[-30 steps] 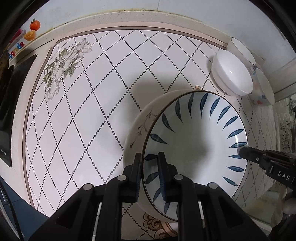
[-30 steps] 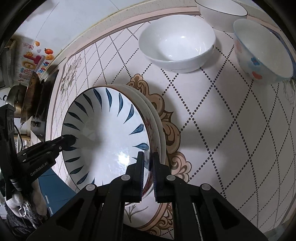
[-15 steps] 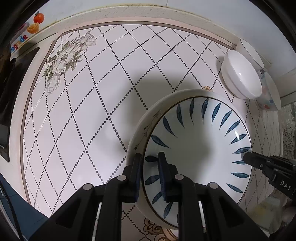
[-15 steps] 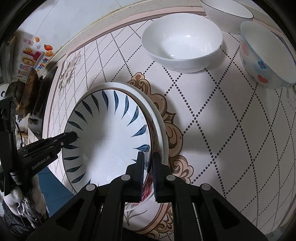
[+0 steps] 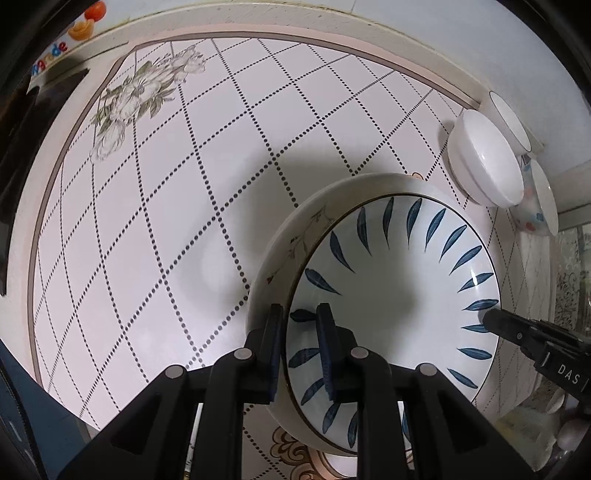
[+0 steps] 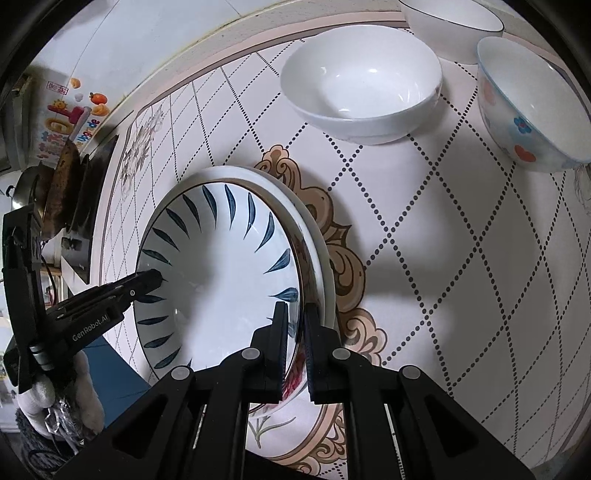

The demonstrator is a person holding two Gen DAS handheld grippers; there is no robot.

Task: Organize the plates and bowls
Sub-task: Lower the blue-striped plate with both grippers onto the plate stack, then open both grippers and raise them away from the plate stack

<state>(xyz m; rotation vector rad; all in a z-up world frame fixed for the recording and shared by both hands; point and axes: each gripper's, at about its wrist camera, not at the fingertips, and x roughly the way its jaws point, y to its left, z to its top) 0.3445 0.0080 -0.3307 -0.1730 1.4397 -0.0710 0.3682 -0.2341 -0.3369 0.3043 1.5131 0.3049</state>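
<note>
Both grippers hold the same stack of plates from opposite sides. The left gripper (image 5: 301,332) is clamped on the rim at the lower left of the left wrist view: one finger sits outside the floral plate (image 5: 291,236) and the other inside the blue-leaf plate (image 5: 399,295), which lies nested in it. The right gripper (image 6: 295,328) is clamped in the same way on the opposite rim, at the lower middle of the right wrist view, and its tip also shows at the right edge of the left view.

The stack seems to be lifted a little above the counter (image 5: 184,221), judging from the shadow under it, but I cannot tell this for sure. It sits in the lower right of the left view.

The bowls stand toward the upper right: the white bowl (image 6: 362,92), the flower-dotted bowl (image 6: 532,107) and a third bowl (image 6: 450,22) behind them. They are nearer to the right gripper. The open patterned counter lies on the side of the left gripper, so the stack probably has free room to go there.
</note>
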